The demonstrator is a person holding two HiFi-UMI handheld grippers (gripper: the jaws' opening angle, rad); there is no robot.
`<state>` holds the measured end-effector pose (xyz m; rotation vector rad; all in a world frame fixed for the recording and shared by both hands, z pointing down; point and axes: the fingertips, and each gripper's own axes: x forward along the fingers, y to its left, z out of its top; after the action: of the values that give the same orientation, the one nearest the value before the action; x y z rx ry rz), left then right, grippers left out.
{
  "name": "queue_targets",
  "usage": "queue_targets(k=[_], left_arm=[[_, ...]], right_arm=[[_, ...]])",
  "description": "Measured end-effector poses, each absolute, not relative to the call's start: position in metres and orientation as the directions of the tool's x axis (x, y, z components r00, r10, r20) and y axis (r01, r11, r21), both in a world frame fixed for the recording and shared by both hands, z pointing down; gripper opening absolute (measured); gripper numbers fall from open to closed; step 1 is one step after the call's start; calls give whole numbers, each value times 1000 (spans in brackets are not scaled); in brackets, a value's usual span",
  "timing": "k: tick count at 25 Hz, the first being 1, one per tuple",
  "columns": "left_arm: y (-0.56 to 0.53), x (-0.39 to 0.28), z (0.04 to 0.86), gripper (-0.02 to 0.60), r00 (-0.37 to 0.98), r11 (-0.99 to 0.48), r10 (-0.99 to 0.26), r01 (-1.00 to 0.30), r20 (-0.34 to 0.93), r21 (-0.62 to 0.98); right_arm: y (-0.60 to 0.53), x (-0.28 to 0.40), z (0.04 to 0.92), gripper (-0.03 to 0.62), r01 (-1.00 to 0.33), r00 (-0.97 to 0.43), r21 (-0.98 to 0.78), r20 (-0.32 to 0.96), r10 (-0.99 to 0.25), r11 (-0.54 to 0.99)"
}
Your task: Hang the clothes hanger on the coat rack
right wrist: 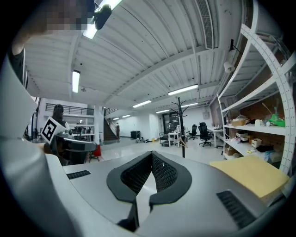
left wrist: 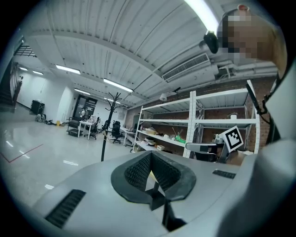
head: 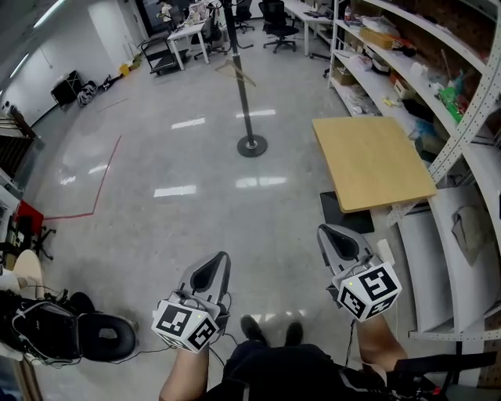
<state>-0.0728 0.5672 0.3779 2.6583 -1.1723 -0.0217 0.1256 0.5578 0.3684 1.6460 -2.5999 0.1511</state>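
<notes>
The black coat rack point(head: 239, 86) stands far ahead on its round base point(head: 252, 146). A pale wooden clothes hanger point(head: 236, 72) hangs against its pole. Low in the head view, my left gripper point(head: 221, 259) and right gripper point(head: 325, 232) are held close to the person's body, far from the rack. On each, the jaws are shut tip to tip with nothing between them. The rack point(left wrist: 109, 121) is small and distant in the left gripper view, beyond my left gripper point(left wrist: 151, 160). The right gripper view shows the rack point(right wrist: 180, 124) with the hanger point(right wrist: 184, 141), beyond my right gripper point(right wrist: 151, 160).
A light wooden table point(head: 369, 160) stands to the right of the rack. Behind it, metal shelving point(head: 438, 94) full of items lines the right wall. A black helmet-like thing with cables point(head: 63, 333) lies at the lower left. Desks and office chairs point(head: 274, 19) fill the far end.
</notes>
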Motion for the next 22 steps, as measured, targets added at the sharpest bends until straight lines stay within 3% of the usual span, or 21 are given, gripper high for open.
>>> queue_targets(k=[22], left_arm=[[610, -112, 362, 2, 696, -675, -717, -704, 28, 220]], right_arm=[[595, 79, 351, 6, -908, -418, -13, 92, -904, 419]])
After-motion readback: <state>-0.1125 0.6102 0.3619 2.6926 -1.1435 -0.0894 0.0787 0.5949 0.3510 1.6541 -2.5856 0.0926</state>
